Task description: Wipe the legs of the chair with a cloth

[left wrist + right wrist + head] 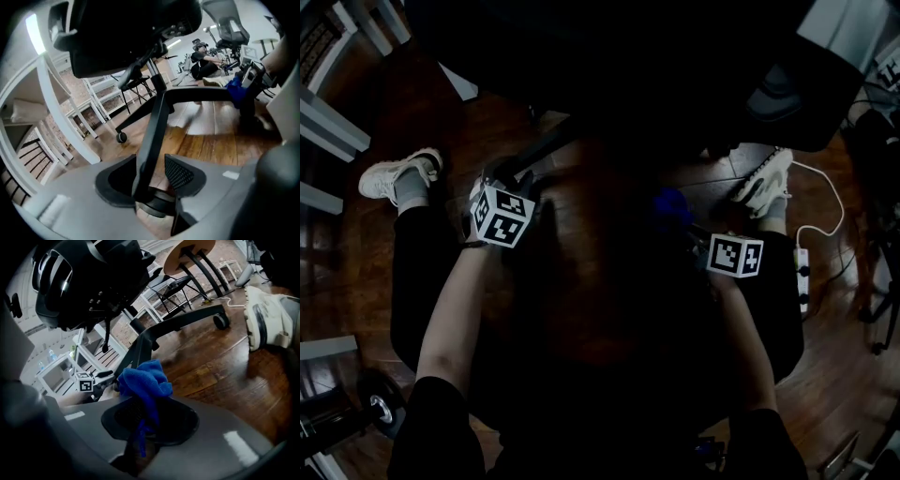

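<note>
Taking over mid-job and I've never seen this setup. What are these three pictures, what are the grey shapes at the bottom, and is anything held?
There is no robot: a person holds a two-jaw tool in each hand. The dark picture is from a camera on their head, looking down at their arms, the tools' marker cubes and their white shoes on a wooden floor. The other two are from cameras riding on each tool; the grey shapes are its jaws. The left tool has its jaws apart, with a black chair leg standing between them, not clamped. The right tool is shut on a bunched blue cloth.
</note>
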Tool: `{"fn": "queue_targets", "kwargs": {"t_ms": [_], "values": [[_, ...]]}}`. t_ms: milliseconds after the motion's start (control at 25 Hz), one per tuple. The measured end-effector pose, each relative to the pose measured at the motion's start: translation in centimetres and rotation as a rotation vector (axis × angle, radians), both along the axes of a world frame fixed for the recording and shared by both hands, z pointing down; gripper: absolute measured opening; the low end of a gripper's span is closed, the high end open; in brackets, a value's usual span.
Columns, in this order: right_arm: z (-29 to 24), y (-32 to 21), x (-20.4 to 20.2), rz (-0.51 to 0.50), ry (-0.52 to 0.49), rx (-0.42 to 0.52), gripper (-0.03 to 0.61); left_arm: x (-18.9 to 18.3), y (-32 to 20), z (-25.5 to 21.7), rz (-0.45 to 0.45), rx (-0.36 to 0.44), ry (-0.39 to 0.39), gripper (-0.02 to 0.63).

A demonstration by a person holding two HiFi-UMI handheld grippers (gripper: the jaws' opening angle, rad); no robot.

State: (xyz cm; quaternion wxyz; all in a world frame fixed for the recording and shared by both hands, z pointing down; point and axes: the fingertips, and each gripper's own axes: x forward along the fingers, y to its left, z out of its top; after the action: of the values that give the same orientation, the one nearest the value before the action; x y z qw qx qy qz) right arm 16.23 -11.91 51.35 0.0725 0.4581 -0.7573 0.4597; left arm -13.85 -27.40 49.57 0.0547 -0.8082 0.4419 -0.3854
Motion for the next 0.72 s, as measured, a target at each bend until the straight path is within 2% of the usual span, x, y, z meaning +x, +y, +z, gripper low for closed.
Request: {"fn": "queue_targets", "kwargs": {"t_ms": [120, 240, 320, 400, 520, 720], "values": [[0.3, 0.1, -2.1, -0.051, 0.007, 0.012, 0.097, 2.2, 2.7, -2.1, 0.006, 0.02, 0.144, 0.19], [0.5, 0.5, -5.1, -0.096, -0.017, 0.011, 0.098, 4.3, 6.4, -3.2, 0.003, -0.043, 0.344, 0.19], [0.6, 0.7, -7.0, -0.121, -0.023, 0.02, 0.101, 5.3, 8.7, -3.3, 0.003, -0.101, 0.442, 0.19], [0.5, 0.9, -9.2, -0.139, -0.042, 0.032, 0.104, 6.4, 10.9, -3.2, 0.02, -0.147, 0.488, 0.19], [0.7, 0.8, -12.2, -0.146, -0.073, 0.04, 0.106, 7.3, 12.9, -3.0, 0.035, -0.177, 0.491, 0.19], [1.2, 0.0, -14.0, -0.036, -0.118, 0.049, 0.104, 6.8, 14.0, -2.3, -0.017, -0.206, 0.532, 0.19]]}}
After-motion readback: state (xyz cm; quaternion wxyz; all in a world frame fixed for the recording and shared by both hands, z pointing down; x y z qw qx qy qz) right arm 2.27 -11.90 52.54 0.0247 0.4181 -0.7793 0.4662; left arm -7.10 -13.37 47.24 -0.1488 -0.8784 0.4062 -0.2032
